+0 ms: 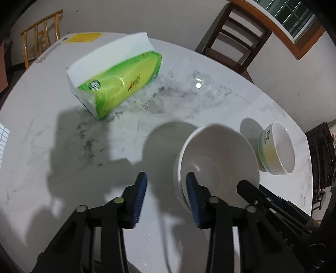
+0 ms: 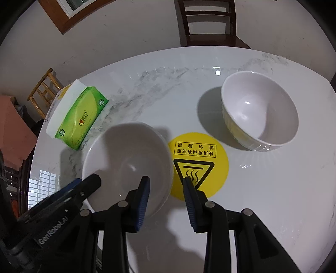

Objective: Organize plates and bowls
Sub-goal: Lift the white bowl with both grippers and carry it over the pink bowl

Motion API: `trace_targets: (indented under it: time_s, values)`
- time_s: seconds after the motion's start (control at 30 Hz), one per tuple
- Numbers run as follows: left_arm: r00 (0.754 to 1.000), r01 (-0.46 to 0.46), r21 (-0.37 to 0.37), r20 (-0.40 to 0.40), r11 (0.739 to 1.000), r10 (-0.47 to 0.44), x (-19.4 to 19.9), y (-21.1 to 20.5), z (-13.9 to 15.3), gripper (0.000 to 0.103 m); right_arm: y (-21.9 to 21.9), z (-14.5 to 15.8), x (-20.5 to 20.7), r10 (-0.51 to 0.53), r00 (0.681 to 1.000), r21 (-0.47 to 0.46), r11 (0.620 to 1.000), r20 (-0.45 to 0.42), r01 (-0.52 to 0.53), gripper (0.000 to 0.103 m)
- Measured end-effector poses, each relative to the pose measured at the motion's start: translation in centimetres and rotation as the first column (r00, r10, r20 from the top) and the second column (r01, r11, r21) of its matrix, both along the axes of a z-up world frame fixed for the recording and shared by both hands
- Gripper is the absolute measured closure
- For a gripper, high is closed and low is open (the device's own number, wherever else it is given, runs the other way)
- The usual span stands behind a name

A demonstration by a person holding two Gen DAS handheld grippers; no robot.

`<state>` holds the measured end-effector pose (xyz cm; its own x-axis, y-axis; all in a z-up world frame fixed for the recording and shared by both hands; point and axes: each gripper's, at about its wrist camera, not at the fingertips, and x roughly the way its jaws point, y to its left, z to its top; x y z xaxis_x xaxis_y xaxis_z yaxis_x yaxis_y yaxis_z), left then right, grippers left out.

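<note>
White marble table (image 1: 42, 126), plain wall behind it; a light wooden chair (image 1: 40, 35) stands at far left, and a dark chair (image 1: 237, 35) under a wood-framed window (image 1: 289, 14) at the back. Far left on the table: a green tissue pack (image 1: 117, 84) lying on its side, well apart from the dishes. Next, your left gripper (image 1: 166, 175) points steeply down at the near-left edge of the white bowl (image 1: 220, 151). Its jaws are apart. One blue pad sits outside the bowl over bare table, the other over the bowl's inside, so the rim runs between them; you can see a gap between the outer pad and the wall, so no clamp. The bowl stands upright on the table near its middle. Its left wall shows a doubled edge; you cannot tell whether it is one bowl or two nested. At the opposite rim is your right gripper (image 2: 166, 179), jaws likewise apart, one pad inside the bowl and one outside above a round yellow warning sticker (image 2: 201, 147). The rim lies between the pads; no pressing contact is visible. The sticker lies flat just beside the bowl. Farthest right, a smaller bowl (image 2: 262, 109), white inside with a green-yellow ribbed outside, stands upright, apart from the sticker and from both grippers.
</note>
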<state>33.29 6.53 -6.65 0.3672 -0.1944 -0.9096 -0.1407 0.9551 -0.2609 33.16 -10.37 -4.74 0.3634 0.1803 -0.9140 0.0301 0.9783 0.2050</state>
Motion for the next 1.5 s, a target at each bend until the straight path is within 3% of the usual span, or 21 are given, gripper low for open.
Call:
trace_targets:
  time_s: [0.07,0.2,0.3,0.73,1.1,1.5]
  values:
    - [1.0,-0.003,-0.009,-0.006,1.0,0.002,0.1,0.0,-0.4,0.072,0.1,-0.2,0.2,0.004,1.0,-0.008,1.0,0.001,-0.004,0.071]
    - [1.0,0.01,-0.032,-0.001,0.999,-0.011,0.2,-0.4,-0.6,0.082,0.2,-0.8,0.5,0.015,1.0,-0.011,1.0,-0.004,-0.015,0.086]
    - [1.0,0.02,-0.047,0.005,0.999,-0.02,0.2,-0.7,-0.5,0.091,0.4,-1.0,0.6,0.012,1.0,-0.011,1.0,-0.004,-0.012,0.088]
    - [1.0,0.026,-0.03,-0.002,0.999,-0.026,-1.7,-0.4,0.2,0.091,0.8,-0.2,-1.1,0.037,0.999,-0.008,0.999,-0.015,-0.037,0.089]
    - [1.0,-0.004,0.023,0.025,1.0,0.003,-6.8,1.0,2.9,0.091,2.8,1.7,-5.6,0.095,0.995,-0.004,0.995,-0.012,-0.095,0.089]
    - [0.998,0.013,0.044,0.058,0.999,-0.016,-13.0,0.4,6.8,0.091,2.9,5.9,-11.2,0.125,0.992,-0.018,0.992,0.025,-0.125,0.089]
